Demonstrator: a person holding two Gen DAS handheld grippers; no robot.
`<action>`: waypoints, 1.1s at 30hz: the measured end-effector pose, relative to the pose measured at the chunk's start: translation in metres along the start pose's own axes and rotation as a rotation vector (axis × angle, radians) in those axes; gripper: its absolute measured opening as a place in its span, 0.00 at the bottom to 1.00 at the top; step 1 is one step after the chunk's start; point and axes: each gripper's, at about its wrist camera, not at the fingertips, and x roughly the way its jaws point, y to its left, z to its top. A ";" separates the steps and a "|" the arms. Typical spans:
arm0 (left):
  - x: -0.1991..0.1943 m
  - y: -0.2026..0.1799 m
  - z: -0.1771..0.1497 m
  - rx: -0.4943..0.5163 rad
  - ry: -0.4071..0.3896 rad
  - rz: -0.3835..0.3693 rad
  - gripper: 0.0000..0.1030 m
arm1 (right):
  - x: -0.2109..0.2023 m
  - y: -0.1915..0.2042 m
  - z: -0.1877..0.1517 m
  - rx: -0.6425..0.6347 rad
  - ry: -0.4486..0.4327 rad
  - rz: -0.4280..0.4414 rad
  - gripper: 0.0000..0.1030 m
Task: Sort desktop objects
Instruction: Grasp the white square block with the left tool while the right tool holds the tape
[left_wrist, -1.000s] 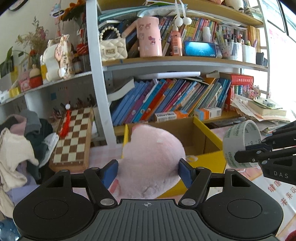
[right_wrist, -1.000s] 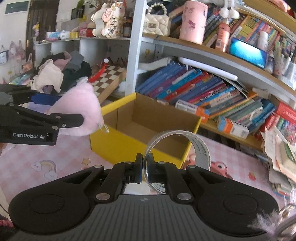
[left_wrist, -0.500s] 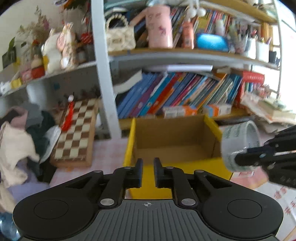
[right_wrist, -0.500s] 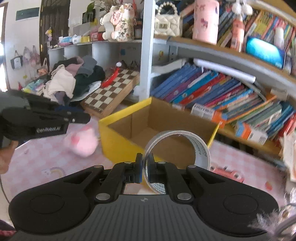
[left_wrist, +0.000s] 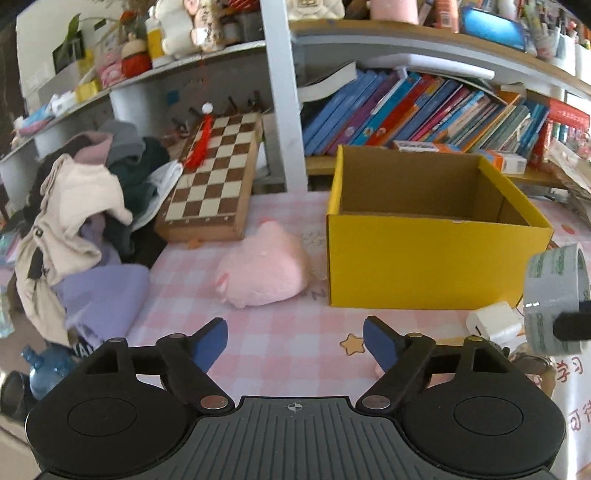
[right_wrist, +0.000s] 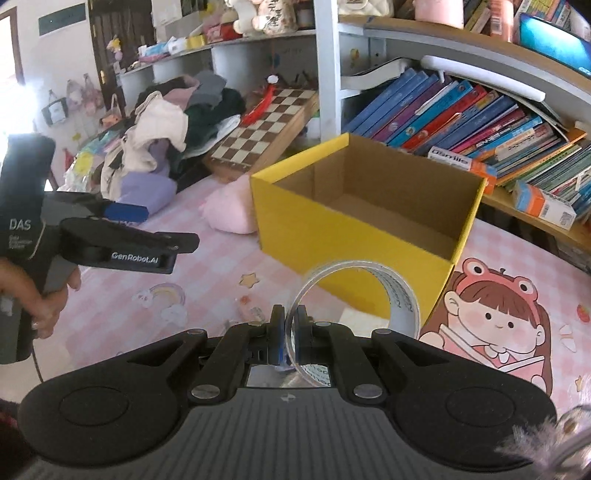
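A pink plush toy (left_wrist: 264, 271) lies on the pink checked tablecloth, just left of the open yellow cardboard box (left_wrist: 436, 266); it also shows in the right wrist view (right_wrist: 231, 212). My left gripper (left_wrist: 295, 341) is open and empty, above the cloth in front of the plush. My right gripper (right_wrist: 290, 332) is shut on the wall of a clear tape roll (right_wrist: 369, 295), held in front of the box's (right_wrist: 351, 236) near corner. The roll shows at the right edge of the left wrist view (left_wrist: 556, 299).
A chessboard box (left_wrist: 214, 181) leans behind the plush. A heap of clothes (left_wrist: 81, 221) fills the left. A white charger (left_wrist: 493, 323) lies near the box's right corner. Shelves of books (left_wrist: 424, 110) stand behind. A blue bottle (left_wrist: 48, 369) sits low left.
The left gripper dropped the pink plush, which now lies on the cloth left of the box; the gripper shut, then opened wide and pulled back. The right gripper kept holding the tape roll.
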 end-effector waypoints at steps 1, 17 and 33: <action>0.000 -0.001 -0.002 0.006 0.006 -0.013 0.81 | 0.002 0.000 -0.002 0.011 0.008 -0.008 0.05; 0.003 -0.048 -0.059 0.356 0.182 -0.454 0.79 | 0.007 0.030 -0.017 0.098 0.078 -0.144 0.05; 0.004 -0.046 -0.067 0.423 0.209 -0.511 0.35 | 0.006 0.039 -0.015 0.107 0.081 -0.183 0.05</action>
